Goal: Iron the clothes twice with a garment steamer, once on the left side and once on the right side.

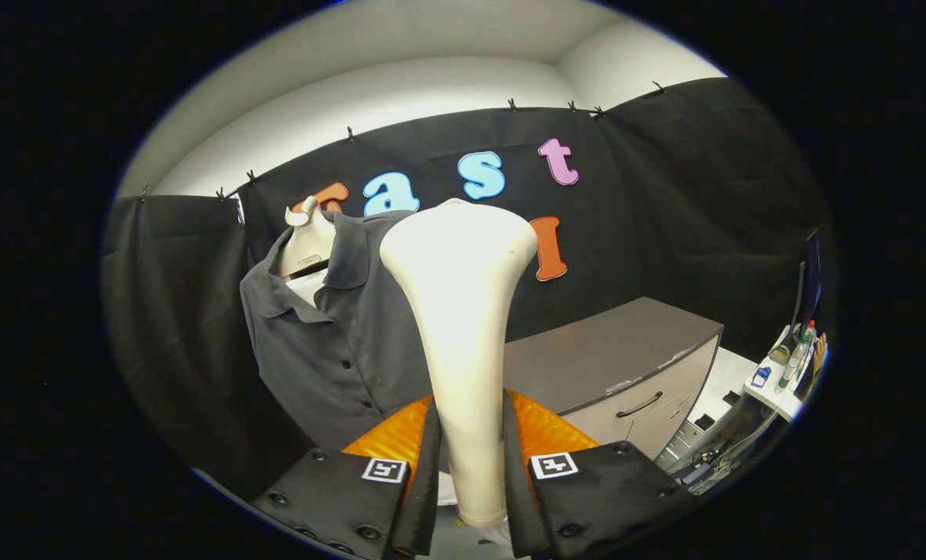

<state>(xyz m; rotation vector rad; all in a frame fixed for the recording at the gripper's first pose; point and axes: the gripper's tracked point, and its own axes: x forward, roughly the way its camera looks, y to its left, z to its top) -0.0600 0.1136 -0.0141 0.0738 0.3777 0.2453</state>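
The hand-held gripper (469, 474) clamped the steamer (463, 311) by its neck, head upright near the shirt (338, 342) — hung on a mannequin (307, 237) for reach.

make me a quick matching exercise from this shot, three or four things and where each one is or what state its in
Things:
1. garment steamer
2. grey shirt
3. cabinet
4. gripper

Descriptions:
A. hangs buttoned on a mannequin, beyond the fingers
B. shut, both fingers pressing on a handle
C. cream, upright, clamped between the fingers
D. grey top, drawer with a dark handle, standing by the black cloth wall

Pairs: 1-C, 2-A, 3-D, 4-B
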